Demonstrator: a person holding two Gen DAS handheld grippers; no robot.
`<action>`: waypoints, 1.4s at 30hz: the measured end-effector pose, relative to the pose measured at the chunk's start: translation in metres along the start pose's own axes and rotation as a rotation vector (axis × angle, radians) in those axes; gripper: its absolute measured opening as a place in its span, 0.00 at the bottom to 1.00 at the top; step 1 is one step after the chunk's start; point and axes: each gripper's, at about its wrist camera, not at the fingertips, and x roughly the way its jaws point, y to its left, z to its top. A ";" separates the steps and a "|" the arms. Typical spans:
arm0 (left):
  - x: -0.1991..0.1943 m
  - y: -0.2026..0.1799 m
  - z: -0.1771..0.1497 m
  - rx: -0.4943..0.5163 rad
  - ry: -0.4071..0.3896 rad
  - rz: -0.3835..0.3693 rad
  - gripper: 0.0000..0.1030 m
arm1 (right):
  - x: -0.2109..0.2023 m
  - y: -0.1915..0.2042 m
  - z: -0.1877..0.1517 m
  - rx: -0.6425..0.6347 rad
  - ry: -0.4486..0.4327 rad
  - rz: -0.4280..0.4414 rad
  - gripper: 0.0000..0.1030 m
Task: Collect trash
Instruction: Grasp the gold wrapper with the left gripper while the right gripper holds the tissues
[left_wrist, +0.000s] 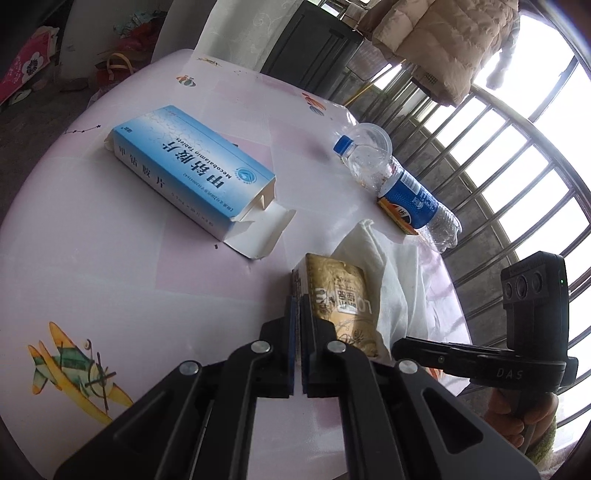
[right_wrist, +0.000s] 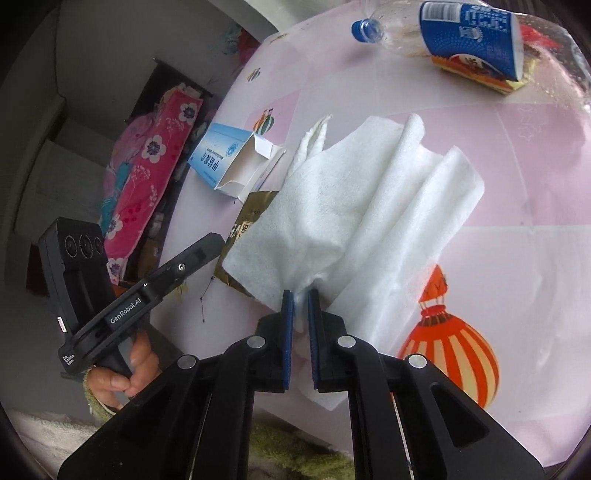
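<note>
Only the left wrist view shows the left gripper (left_wrist: 298, 299) clamped on the edge of one brown packet (left_wrist: 341, 306), with one blue box (left_wrist: 192, 166) ahead to its left and one bottle (left_wrist: 399, 184) ahead to its right. Only the right wrist view shows the right gripper (right_wrist: 301, 295) pinching one white tissue (right_wrist: 351, 214), which spreads ahead over the packet's right side; the bottle lies far ahead right.

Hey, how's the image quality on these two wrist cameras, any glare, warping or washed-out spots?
Left wrist view: the window behind the bars is blown out white, and fisheye warping curves the bars and the table edge. Right wrist view: lighting is softer and even; the white tissue keeps its folds, the plastic bottle stretches near the rim, and the corners go black.
</note>
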 end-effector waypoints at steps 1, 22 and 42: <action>-0.002 -0.002 0.001 0.006 -0.007 -0.002 0.00 | -0.006 -0.002 -0.001 0.001 -0.017 -0.007 0.13; 0.011 -0.018 0.005 0.073 0.003 0.020 0.03 | -0.004 -0.053 0.021 0.193 -0.144 -0.112 0.25; 0.011 -0.017 0.005 0.068 0.002 0.018 0.03 | -0.090 -0.053 0.010 0.125 -0.360 -0.320 0.00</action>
